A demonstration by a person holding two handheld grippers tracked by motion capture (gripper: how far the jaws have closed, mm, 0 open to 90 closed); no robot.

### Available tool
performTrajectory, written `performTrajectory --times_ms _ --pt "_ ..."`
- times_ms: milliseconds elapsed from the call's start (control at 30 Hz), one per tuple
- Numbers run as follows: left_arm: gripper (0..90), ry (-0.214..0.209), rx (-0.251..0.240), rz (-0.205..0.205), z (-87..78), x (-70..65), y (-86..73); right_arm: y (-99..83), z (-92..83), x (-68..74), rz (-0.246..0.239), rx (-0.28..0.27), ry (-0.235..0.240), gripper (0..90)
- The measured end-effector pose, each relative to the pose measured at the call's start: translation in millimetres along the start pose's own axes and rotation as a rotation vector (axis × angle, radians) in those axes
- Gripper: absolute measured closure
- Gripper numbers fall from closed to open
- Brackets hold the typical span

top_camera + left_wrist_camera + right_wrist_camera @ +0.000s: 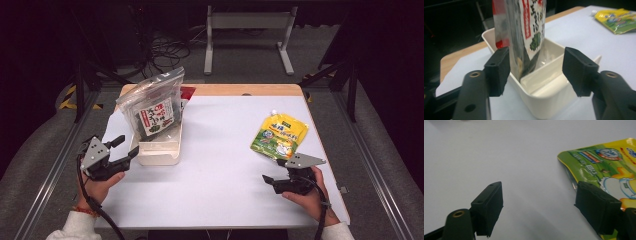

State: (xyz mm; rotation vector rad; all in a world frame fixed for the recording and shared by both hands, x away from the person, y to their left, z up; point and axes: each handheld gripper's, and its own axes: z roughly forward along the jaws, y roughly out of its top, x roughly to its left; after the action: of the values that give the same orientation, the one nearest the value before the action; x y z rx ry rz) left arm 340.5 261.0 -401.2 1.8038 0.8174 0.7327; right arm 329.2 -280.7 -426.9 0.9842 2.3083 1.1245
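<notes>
Risk: the clear seaweed bag with the red-and-white label [154,106], propped upright in the white plastic bin [159,153], may tip if you bump it (it leans)
Left tool [127,147]: spread, empty, just beside the bin
Right tool [267,180]: spread, empty; yellow-green spouted pouch [280,136] lies flat near it on the counter [225,175]

We see a glossy clear plastic bag [154,106] standing in a smooth, matt white plastic tray [159,154]. The yellow-green pouch [280,135] looks shiny, like foil. The counter [220,150] carries a matt pale sheet over a wood edge.
</notes>
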Motion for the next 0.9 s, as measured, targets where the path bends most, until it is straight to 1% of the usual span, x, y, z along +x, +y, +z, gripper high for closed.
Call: performTrajectory --times_ms 33,67,100,133,167,200,267,300,367,400,433,467,500,567,633,733,767,833,900 --pt "37.6 -0.009 0.003 0.003 -1.8 -4.5 -1.6 -0.2 -1.4 -1.9 0.007 -0.004 -0.007 22.5" --pt "33.0 -0.01 0.013 0.014 -4.2 -10.4 -3.4 -0.7 -4.6 -6.2 0.022 -0.015 -0.015 22.6" --pt "33.0 -0.018 0.015 0.017 -6.3 -15.0 -5.1 -0.7 -4.6 -6.2 0.022 -0.015 -0.015 22.6" --pt "32.5 -0.039 0.015 0.021 -9.4 -20.1 -6.9 -0.9 -5.9 -8.0 0.028 -0.02 -0.018 22.6" --pt "31.2 -0.069 0.015 0.017 -11.8 -25.9 -8.9 -0.9 -7.4 -10.1 0.035 -0.024 -0.026 22.7" --pt "30.1 -0.083 0.018 0.02 -12.6 -29.4 -10.1 -1.0 -8.7 -12.2 0.042 -0.028 -0.03 22.8" --pt "27.3 -0.116 0.033 0.045 -13.4 -39.2 -13.6 -1.2 -10.2 -15.4 0.046 -0.032 -0.04 23.0" --pt "26.6 -0.134 0.043 0.053 -12.4 -44.3 -15.7 -1.3 -10.6 -16.7 0.048 -0.032 -0.043 23.0" --pt "24.3 -0.172 0.081 0.092 -8.4 -54.9 -19.3 -1.7 -11.4 -20.2 0.056 -0.031 -0.052 23.4" --pt "23.6 -0.195 0.091 0.09 -6.3 -59.7 -21.2 -1.8 -11.8 -21.6 0.057 -0.03 -0.059 23.7" --pt "22.9 -0.224 0.096 0.08 -3.9 -63.7 -23.1 -1.8 -12.3 -23.0 0.06 -0.032 -0.06 24.1" --pt "22.2 -0.245 0.102 0.072 -2.0 -66.7 -24.4 -1.7 -12.8 -24.0 0.062 -0.032 -0.064 24.2" --pt "21.5 -0.265 0.121 0.084 1.3 -71.9 -26.3 -1.7 -13.2 -24.6 0.061 -0.032 -0.069 24.3" --pt "20.6 -0.29 0.144 0.1 5.2 -78.6 -28.5 -1.9 -14.1 -26.6 0.057 -0.029 -0.081 24.7" --pt "19.8 -0.31 0.163 0.124 8.3 -84.3 -30.7 -1.6 -15.0 -29.6 0.066 -0.033 -0.093 24.9" --pt "19.2 -0.324 0.189 0.144 11.2 -88.3 -33.2 -0.3 -16.1 -34.5 0.078 -0.044 -0.104 25.3" --pt "19.1 -0.324 0.189 0.144 11.2 -88.3 -33.2 -0.3 -16.1 -34.5 0.078 -0.044 -0.104 25.3" --pt "19.1 -0.329 0.206 0.15 12.9 -89.3 -34.6 0.3 -15.0 -38.9 0.096 -0.048 -0.11 26.1" --pt "18.9 -0.337 0.224 0.167 15.2 -91.4 -36.2 0.8 -12.3 -43.9 0.117 -0.042 -0.121 26.6"
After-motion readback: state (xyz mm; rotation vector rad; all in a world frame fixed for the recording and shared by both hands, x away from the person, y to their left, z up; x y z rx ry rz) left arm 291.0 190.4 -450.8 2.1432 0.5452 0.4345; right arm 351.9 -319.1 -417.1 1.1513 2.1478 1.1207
